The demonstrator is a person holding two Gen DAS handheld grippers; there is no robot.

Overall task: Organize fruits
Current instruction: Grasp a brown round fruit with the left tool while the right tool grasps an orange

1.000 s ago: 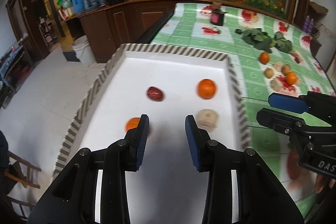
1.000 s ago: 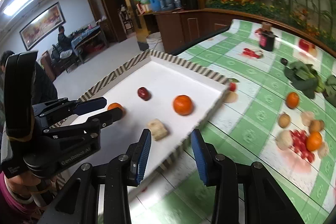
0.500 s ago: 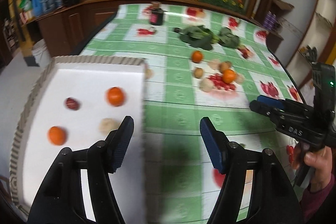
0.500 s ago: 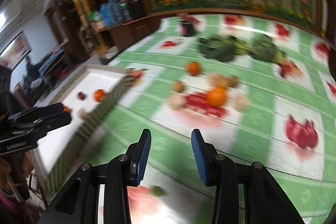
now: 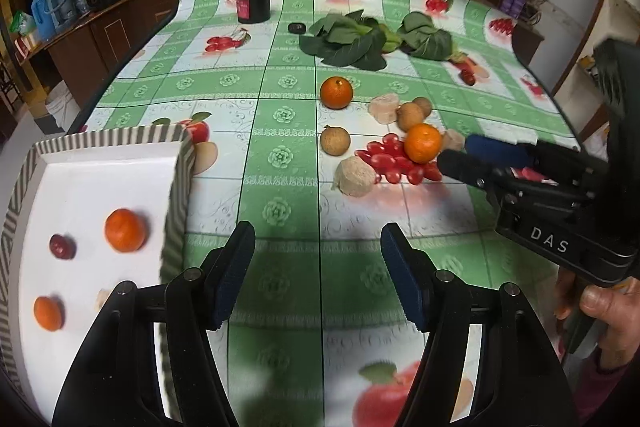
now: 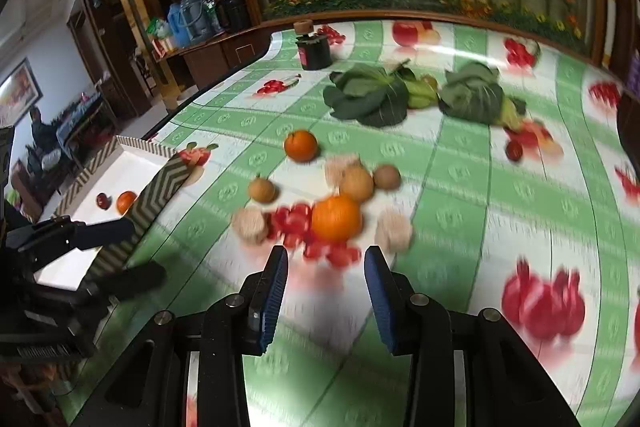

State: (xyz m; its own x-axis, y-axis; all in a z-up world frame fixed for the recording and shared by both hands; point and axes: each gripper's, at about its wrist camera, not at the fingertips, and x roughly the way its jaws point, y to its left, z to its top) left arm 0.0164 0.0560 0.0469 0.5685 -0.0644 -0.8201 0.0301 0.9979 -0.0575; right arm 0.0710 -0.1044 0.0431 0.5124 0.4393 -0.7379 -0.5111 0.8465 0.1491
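1. The left tool (image 5: 318, 275) hangs over the green checked cloth of the desk (image 5: 280, 99), its blue-padded jaws having just been opening; they now stand apart with nothing between them.
2. The right tool (image 6: 326, 291) points at the pile of loose fruit, its jaws narrowly parted and empty, not touching anything. A hand (image 5: 608, 311) grips its handle at the right edge of the left wrist view.
3. A white tray (image 5: 176, 195) with a striped rim sits at the left of the desk. It holds two oranges, the nearer orange (image 5: 48, 313) and the farther orange (image 5: 125, 230), a dark red fruit (image 5: 62, 246) and a pale lump partly hidden behind the left tool.
4. On the cloth, well apart from the tray, lie a lone orange (image 5: 337, 92), a second orange (image 5: 422, 143) resting on cherry tomatoes (image 5: 386, 159), small brown round fruits (image 5: 335, 141) and pale chunks (image 5: 356, 177).
5. Leafy greens (image 5: 352, 41) and a dark jar (image 5: 253, 1) lie further back.
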